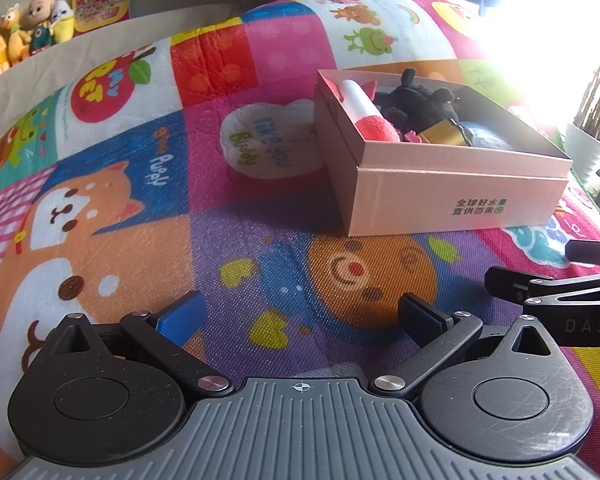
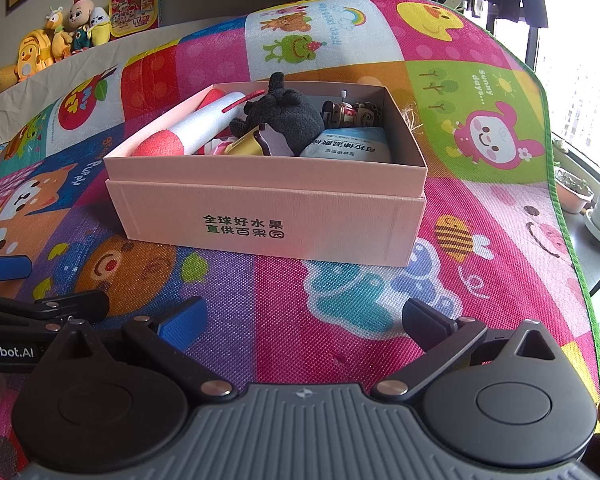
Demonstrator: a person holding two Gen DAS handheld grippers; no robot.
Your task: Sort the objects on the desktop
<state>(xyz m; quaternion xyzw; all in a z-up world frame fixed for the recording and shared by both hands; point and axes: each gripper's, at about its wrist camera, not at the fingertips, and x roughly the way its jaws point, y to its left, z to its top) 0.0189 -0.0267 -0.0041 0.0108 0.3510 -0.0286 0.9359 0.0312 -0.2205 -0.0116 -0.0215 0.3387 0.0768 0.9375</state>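
Note:
A pink cardboard box [image 2: 260, 216] [image 1: 452, 196] stands on the colourful play mat [image 2: 340, 320] [image 1: 120, 240]. Inside it lie a white foam stick with a red end [image 2: 188, 130] [image 1: 370, 114], a black plush toy [image 2: 284, 116] [image 1: 416, 104], a gold item [image 2: 246, 145] [image 1: 442, 135], a pale blue packet [image 2: 352, 144] [image 1: 484, 136] and a small figure [image 2: 352, 114]. My left gripper [image 1: 302, 314] hovers open over the mat, left of and in front of the box, nothing between its fingers. My right gripper [image 2: 304, 322] is open and empty, just in front of the box. Each gripper shows at the edge of the other's view.
Several plush toys [image 2: 64, 40] [image 1: 32, 28] and a picture box [image 2: 136, 10] line a ledge at the back left. The mat's green edge [image 2: 556, 184] drops off at the right, with plant pots [image 2: 576, 192] and a window beyond.

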